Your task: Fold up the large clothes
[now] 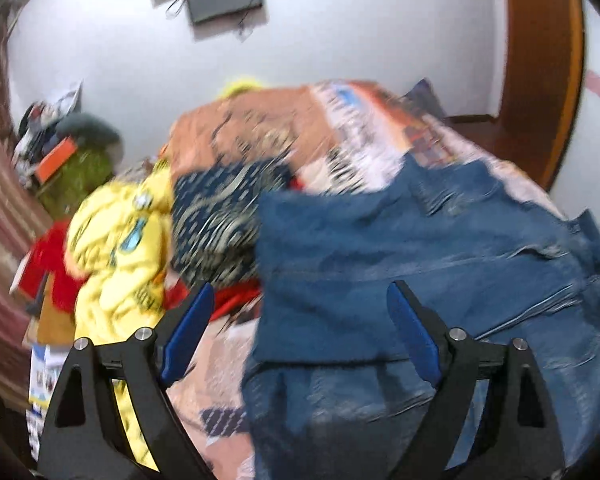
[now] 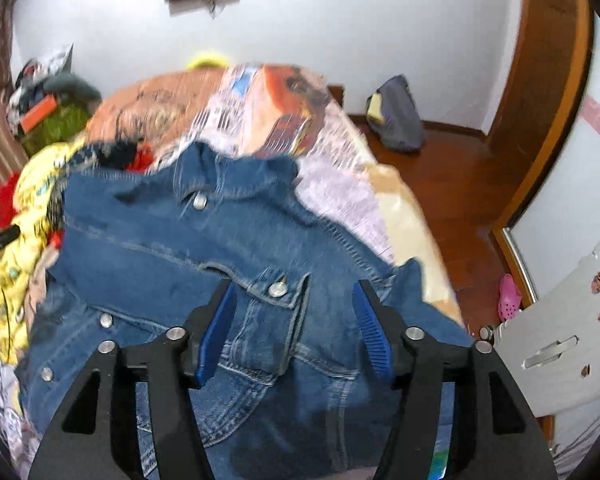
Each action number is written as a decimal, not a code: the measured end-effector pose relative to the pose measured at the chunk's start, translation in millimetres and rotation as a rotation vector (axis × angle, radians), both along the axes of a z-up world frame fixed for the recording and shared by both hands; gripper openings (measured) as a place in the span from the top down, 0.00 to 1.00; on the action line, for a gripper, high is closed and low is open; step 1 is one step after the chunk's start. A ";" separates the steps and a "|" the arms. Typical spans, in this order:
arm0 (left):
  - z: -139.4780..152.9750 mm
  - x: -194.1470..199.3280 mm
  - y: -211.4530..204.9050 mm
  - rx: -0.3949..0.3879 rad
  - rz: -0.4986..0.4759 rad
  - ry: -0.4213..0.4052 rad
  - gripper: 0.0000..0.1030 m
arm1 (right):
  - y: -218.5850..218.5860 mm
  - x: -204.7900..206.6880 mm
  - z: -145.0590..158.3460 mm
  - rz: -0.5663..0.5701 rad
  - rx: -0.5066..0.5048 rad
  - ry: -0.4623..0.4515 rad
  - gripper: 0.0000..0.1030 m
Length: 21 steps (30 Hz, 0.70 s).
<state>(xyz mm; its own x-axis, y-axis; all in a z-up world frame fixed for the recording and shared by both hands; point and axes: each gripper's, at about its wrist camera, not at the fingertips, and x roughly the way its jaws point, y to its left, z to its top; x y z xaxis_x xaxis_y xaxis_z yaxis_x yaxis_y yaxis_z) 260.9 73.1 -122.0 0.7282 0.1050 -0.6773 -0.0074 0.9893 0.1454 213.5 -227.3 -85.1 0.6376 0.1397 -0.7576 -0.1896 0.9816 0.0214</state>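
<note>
right gripper [image 2: 296, 320]: fingers apart, empty | over denim jacket [image 2: 172, 248] | on bed [image 2: 380, 200]

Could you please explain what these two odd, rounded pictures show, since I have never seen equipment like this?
Each picture comes from a fisheye camera mounted on a hand-held gripper, looking forward between its two blue-padded fingers. A person holds one in each hand; there is no robot arm. The left gripper and the right gripper are both open and hold nothing. Both hang over a denim jacket lying on a bed with a patterned bedspread. To the left lie other clothes, including a yellow garment and a dark patterned one. The blur suggests movement.
</note>
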 end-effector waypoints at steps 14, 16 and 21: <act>-5.0 31.6 -123.2 -0.018 -0.239 0.009 0.10 | -104.2 -45.9 -21.8 -0.258 0.081 0.044 0.34; -13.7 35.2 -137.6 -0.034 -0.266 0.038 0.10 | -120.6 -49.9 -40.3 -0.301 0.131 0.106 0.34; -32.5 38.0 -158.4 -0.045 -0.293 0.100 0.10 | -158.0 -60.1 -88.6 -0.419 0.325 0.243 0.34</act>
